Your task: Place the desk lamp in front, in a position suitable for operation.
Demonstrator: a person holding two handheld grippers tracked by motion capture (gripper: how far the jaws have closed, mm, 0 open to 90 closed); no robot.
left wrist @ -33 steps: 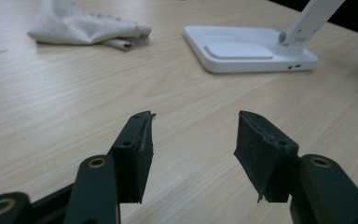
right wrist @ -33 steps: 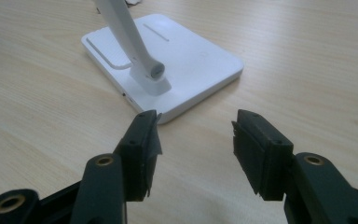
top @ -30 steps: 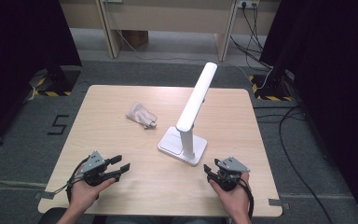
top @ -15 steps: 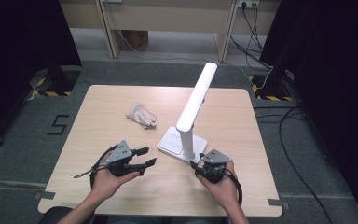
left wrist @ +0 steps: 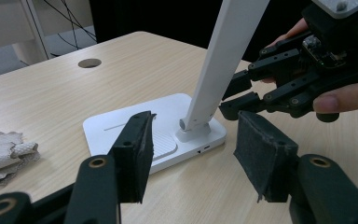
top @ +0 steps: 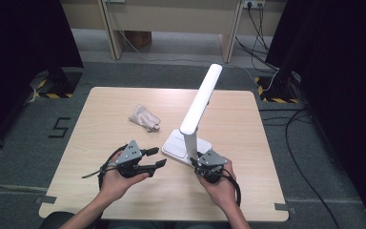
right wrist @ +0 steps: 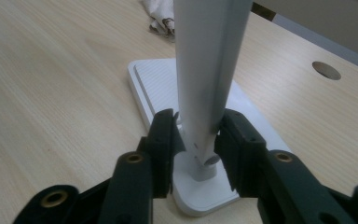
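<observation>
Dark curtains hang around a wooden table (top: 100, 109). On it stands a white lamp (top: 198, 112) near a crumpled cloth (top: 144, 118). Right claw (right wrist: 196, 140) has just been closing round the lamp's pole, low down; whether it squeezes yet, I cannot tell. Left claw (left wrist: 193, 154) waits wide apart, holding nothing, lamp just ahead. The job looks barely begun

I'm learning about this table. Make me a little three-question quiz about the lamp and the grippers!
1. True or false: the left hand-held gripper is clamped on the cloth.
2. Which hand-held gripper has its jaws around the lamp arm, near the hinge?
   A. left
   B. right
3. Fill in: the white lamp's flat base rests on the wooden ____.

Key:
1. False. Its jaws are open with nothing between them, and the cloth lies apart from it.
2. B. Its jaws have just been closing around the arm.
3. table.
</observation>
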